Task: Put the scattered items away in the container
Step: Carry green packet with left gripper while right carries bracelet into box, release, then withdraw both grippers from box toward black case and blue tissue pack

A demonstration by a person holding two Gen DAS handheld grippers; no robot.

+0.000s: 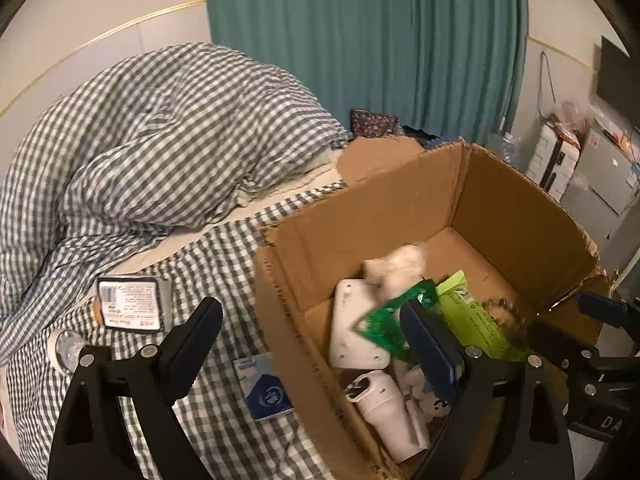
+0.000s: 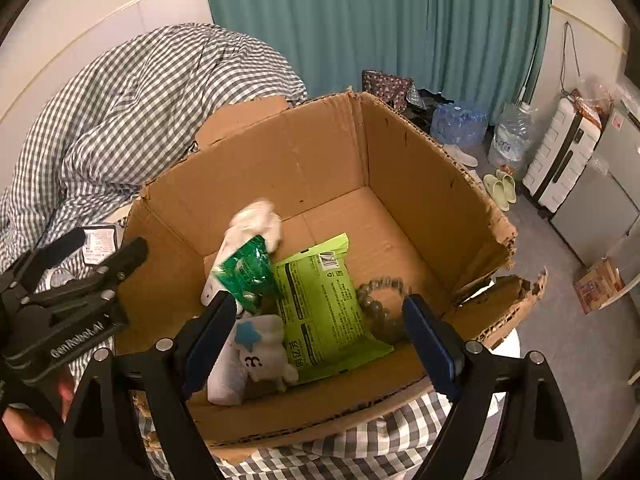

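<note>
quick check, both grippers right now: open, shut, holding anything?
Left gripper: open, holding nothing, poised at the near-left wall of the brown cardboard box.
Right gripper: open, holding nothing, above the box.

Readable marks: few, mostly too small

The left tongs (image 2: 100, 276) carry white lettering on their black body, seen upside down and not clearly legible. A white plush (image 2: 264, 344) in the box (image 2: 320, 160) shows a "3" beside a blue star. The green packet (image 2: 328, 304) bears large Chinese characters and a barcode; the fine print is unreadable. The card (image 1: 130, 304) on the bed (image 1: 224, 248) has a barcode and tiny text.
</note>
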